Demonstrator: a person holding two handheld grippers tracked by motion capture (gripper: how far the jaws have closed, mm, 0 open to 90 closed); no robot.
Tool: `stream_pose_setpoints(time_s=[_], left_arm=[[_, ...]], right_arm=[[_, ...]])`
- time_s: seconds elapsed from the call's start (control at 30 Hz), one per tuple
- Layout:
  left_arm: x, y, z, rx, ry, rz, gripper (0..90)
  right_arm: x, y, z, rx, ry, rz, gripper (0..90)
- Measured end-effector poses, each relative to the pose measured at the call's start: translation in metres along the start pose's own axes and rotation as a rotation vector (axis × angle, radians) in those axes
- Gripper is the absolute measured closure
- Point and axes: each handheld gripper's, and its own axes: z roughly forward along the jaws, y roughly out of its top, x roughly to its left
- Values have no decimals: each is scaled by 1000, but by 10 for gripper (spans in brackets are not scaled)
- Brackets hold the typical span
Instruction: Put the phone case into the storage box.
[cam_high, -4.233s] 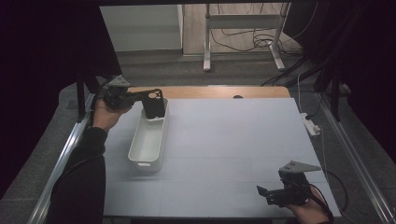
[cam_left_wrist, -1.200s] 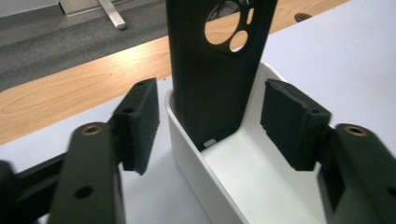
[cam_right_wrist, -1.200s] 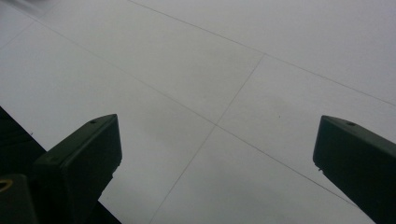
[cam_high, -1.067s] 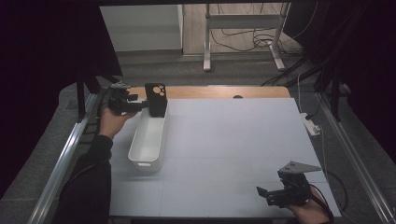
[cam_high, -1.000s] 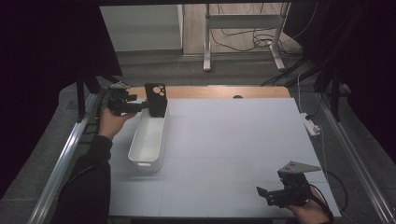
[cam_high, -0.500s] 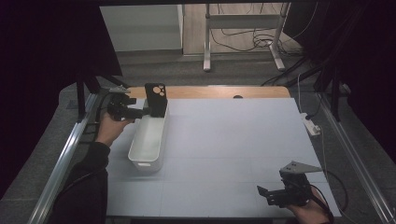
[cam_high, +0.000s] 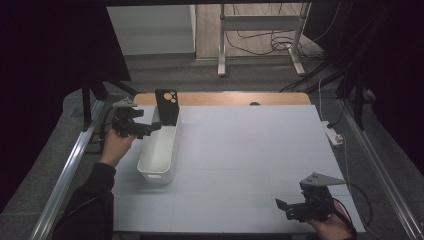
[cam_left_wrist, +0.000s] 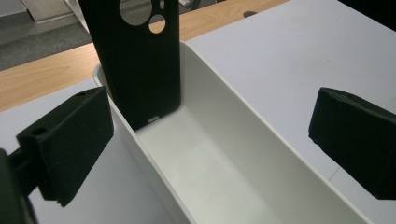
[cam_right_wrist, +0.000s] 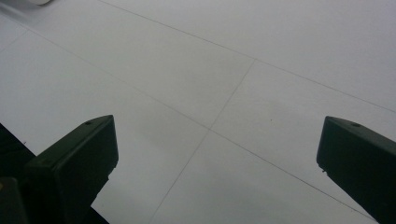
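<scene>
Now, from the high view, my left tongs sit just to the left of the white bin, at its far end, and their jaws have just been opening with nothing between them. The black phone case stands upright at that far end of the bin, leaning against the end wall, which I judge is what keeps it from tipping flat. My right tongs rest well away from the bin, at the near right corner of the desk, jaws wide and idle, I'd say parked so they don't crowd the work.

Looking along my left tongs, the jaws stand wide on either side of the bin, clear of the case. The case's lower edge sits on the bin's floor and its camera cut-outs are at the top, so it looks already set down.

Looking along my right tongs, the jaws are spread wide over the bare desk, holding nothing.
</scene>
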Motion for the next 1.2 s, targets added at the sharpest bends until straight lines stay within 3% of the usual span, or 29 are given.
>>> stream_pose_setpoints(time_s=[0.17,0.53,0.8,0.97,1.2], left_arm=[[-4,-3,-4,-3,-17,6,7],[-20,-10,-10,29,10,56,12],[-30,-13,-15,10,10,52,16],[-31,-18,-18,-4,-37,19,4],[-36,-25,-25,-2,-24,27,0]], right_arm=[[0,0,0,-8,-11,-6,0],[0,0,0,1,-1,-14,0],[2,0,0,1,3,-24,0],[2,0,0,1,5,-29,0],[2,0,-1,-2,10,-31,0]])
